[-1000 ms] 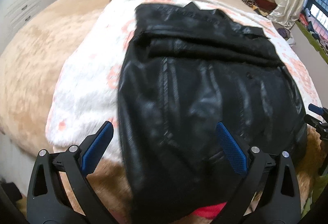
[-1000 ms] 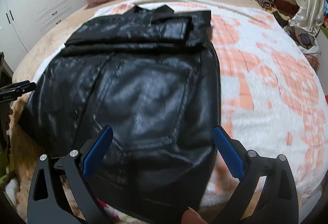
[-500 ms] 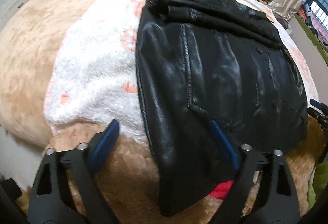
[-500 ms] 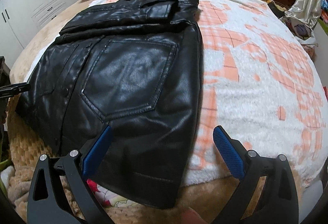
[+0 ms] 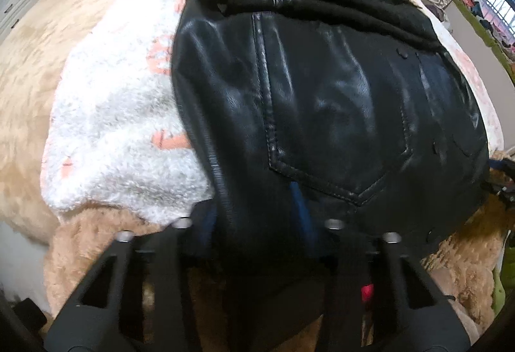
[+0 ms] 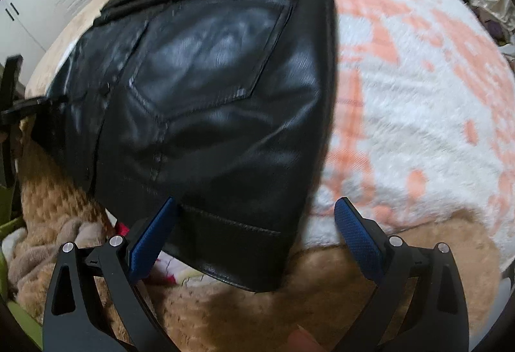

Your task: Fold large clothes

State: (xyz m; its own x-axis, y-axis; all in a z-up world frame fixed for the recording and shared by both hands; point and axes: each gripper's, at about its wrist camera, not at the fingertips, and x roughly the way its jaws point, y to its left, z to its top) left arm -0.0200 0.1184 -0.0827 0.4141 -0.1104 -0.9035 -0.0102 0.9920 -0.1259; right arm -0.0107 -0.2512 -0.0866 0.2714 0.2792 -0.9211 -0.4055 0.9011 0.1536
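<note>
The bed (image 6: 225, 313) carried a tan plush cover, and a white fleece blanket (image 6: 402, 114) with orange patches lay over it. The black leather jacket (image 5: 322, 101) lay flat on the blanket, its hem hanging over the near edge of the bed.

Task progress, as judged: the sleeves appeared already folded across the upper body, forming a band near the collar. The lengthwise fold of hem toward collar remained to be done, and the grasp for it was under way.

The left gripper (image 5: 257, 217) straddled the hem at the jacket's left corner. Its blue pads were narrowed against the leather, but the dark, blurred view did not show whether the fabric was firmly clamped. The right gripper (image 6: 257, 236) sat at the right hem corner with its pads wide apart; the left pad touched the hem band and the right pad stood over the blanket.

Change from half a second earlier: both grippers had advanced toward the hem, and the left pads had drawn closer together. The right pad spacing was unchanged.
</note>
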